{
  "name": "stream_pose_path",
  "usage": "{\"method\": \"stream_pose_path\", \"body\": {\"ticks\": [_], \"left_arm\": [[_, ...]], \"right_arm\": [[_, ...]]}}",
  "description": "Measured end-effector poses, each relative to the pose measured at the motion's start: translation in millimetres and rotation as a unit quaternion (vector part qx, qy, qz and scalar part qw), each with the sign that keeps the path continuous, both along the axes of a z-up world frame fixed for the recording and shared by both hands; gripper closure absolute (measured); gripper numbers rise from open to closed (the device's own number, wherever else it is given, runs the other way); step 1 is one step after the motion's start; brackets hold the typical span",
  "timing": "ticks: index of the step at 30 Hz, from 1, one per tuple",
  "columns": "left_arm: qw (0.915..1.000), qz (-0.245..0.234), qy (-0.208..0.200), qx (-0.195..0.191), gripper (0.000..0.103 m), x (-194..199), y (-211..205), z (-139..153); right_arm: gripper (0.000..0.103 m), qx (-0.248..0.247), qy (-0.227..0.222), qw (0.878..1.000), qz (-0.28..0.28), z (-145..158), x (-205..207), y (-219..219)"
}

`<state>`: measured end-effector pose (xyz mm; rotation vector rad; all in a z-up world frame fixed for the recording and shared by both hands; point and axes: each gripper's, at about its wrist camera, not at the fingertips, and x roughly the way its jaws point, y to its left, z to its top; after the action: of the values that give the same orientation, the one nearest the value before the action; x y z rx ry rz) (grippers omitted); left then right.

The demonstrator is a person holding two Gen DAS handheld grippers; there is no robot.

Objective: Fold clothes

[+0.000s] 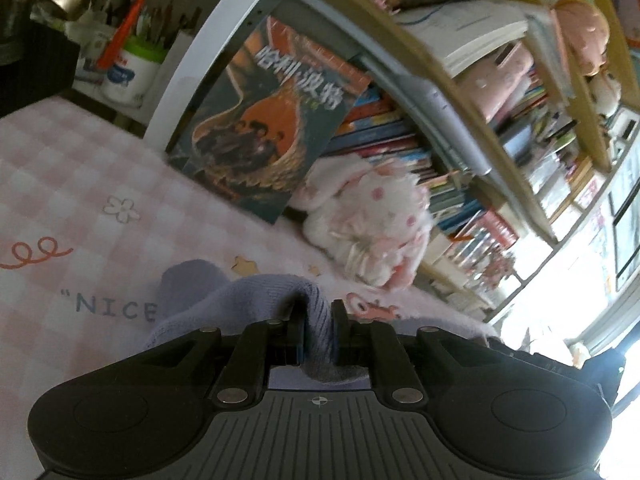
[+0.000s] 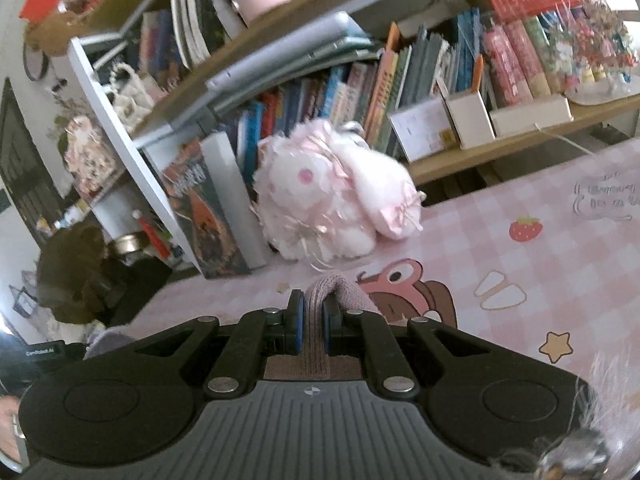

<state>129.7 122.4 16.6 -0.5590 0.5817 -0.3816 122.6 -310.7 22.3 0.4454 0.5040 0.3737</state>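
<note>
A lavender knit garment (image 1: 248,296) lies bunched on the pink checked table cover (image 1: 80,200) just ahead of my left gripper (image 1: 318,312). One ribbed fold of it runs back between the jaws, which are shut on it. In the right wrist view, my right gripper (image 2: 313,308) is shut on a narrow fold of knit fabric (image 2: 340,286) that looks mauve-pink here. That fold arches up over the fingertips. The rest of the garment is hidden beneath both grippers.
A white and pink plush toy (image 1: 368,216) (image 2: 332,200) sits at the back of the table beside a dark upright book (image 1: 264,136) (image 2: 208,216). Crowded bookshelves (image 2: 400,80) rise behind them. A cup of pens (image 1: 132,72) stands at the far left.
</note>
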Motion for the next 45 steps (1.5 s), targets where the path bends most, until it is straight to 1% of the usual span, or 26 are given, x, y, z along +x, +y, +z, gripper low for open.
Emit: {"method": "stream_pose_path", "body": {"ticks": [2,4,7,10,11,13,14,15,16,17,19,22,25,29,31,32,33,34,35,37,38,39,40,41,43,45], "left_arm": [[0.9999,0.001,0.013,0.001,0.086,9.0,0.9,-7.3],[0.9997,0.002,0.026,0.003,0.082,17.9,1.8,-14.7],[0.9988,0.001,0.049,-0.007,0.08,27.5,7.9,-25.5],[0.9987,-0.001,0.038,-0.032,0.079,23.4,19.8,-24.9],[0.9985,-0.002,0.035,-0.041,0.076,22.1,23.8,-24.7],[0.999,0.018,0.007,-0.04,0.067,13.8,35.9,-17.5],[0.9986,0.033,-0.01,-0.039,0.053,8.6,43.3,-13.0],[0.9979,0.048,-0.023,-0.038,0.043,4.2,50.9,-9.2],[0.997,0.062,-0.034,-0.033,0.043,-0.2,58.1,-6.5],[0.9957,0.076,-0.045,-0.027,0.043,-4.7,65.3,-3.7],[0.9954,0.084,-0.04,-0.023,0.043,-5.8,72.6,-3.7],[0.9958,0.086,-0.033,-0.007,0.043,-4.6,72.7,-5.1],[0.9966,0.067,-0.031,0.036,0.044,-6.1,57.1,-7.9],[0.9896,0.04,-0.065,0.122,0.047,-19.5,27.1,-6.7],[0.9839,0.029,-0.077,0.159,0.048,-24.5,13.6,-6.3],[0.9814,0.024,-0.077,0.174,0.056,-24.5,7.6,-6.6],[0.9766,0.021,-0.071,0.202,0.074,-22.9,0.4,-7.7],[0.9709,0.018,-0.065,0.23,0.09,-21.3,-6.8,-8.7],[0.9689,0.02,-0.063,0.238,0.099,-20.7,-6.8,-7.8],[0.9647,0.023,-0.059,0.256,0.099,-19.4,-6.7,-5.8],[0.9778,0.021,-0.06,0.2,0.1,-23.0,4.5,1.2],[0.989,0.013,-0.069,0.13,0.1,-31.2,19.1,7.4],[0.9952,0.006,-0.078,0.059,0.1,-39.4,33.7,13.6],[0.996,0.004,-0.083,0.031,0.1,-45.7,40.1,16.2],[0.9972,0.01,-0.066,0.034,0.1,-48.4,45.7,10.2],[0.9975,0.019,-0.027,0.063,0.099,-40.6,44.6,-6.7]], "right_arm": [[0.094,-0.004,0.011,1.0,-0.005,-7.9,8.4,0.9],[0.095,-0.007,0.025,1.0,-0.012,-15.8,15.8,1.2],[0.093,-0.007,0.043,0.999,-0.016,-28.8,24.5,0.0],[0.092,0.018,0.05,0.998,-0.014,-35.6,26.8,-8.6],[0.092,0.031,0.052,0.998,-0.013,-36.1,26.9,-12.7],[0.09,0.069,0.053,0.996,-0.015,-34.7,26.2,-23.8],[0.087,0.081,0.049,0.995,-0.023,-33.4,24.5,-29.2],[0.076,0.094,0.045,0.994,-0.031,-32.1,22.7,-34.6],[0.065,0.102,0.04,0.993,-0.041,-30.5,20.8,-39.6],[0.047,0.092,0.031,0.994,-0.053,-27.7,18.3,-43.2],[0.048,0.073,0.015,0.994,-0.076,-22.3,13.7,-50.3],[0.048,0.05,0.021,0.996,-0.074,-19.4,13.5,-52.9],[0.048,-0.008,0.029,0.998,-0.054,-20.7,10.9,-41.1],[0.05,-0.064,0.029,0.997,-0.029,-26.2,-1.0,-26.9],[0.058,-0.083,0.028,0.996,-0.022,-29.4,-6.4,-21.7],[0.071,-0.09,0.028,0.995,-0.019,-31.0,-8.3,-19.3],[0.082,-0.09,0.031,0.995,-0.015,-32.4,-7.7,-17.5],[0.087,-0.091,0.033,0.995,-0.011,-33.9,-7.1,-15.7],[0.097,-0.091,0.034,0.995,-0.008,-34.9,-6.8,-14.0],[0.097,-0.078,0.023,0.997,-0.008,-29.4,-11.4,-17.9],[0.097,-0.063,0.014,0.998,-0.008,-24.6,-15.3,-22.5],[0.097,-0.038,0.003,0.999,-0.005,-17.8,-21.2,-29.6],[0.097,-0.013,-0.008,1.0,-0.002,-10.9,-27.1,-36.7],[0.097,0.005,-0.017,1.0,0.001,-4.9,-32.6,-42.5],[0.097,-0.012,-0.017,1.0,-0.005,-3.3,-37.7,-42.7],[0.097,-0.046,0.007,0.999,-0.007,-13.1,-32.9,-37.3]]}}
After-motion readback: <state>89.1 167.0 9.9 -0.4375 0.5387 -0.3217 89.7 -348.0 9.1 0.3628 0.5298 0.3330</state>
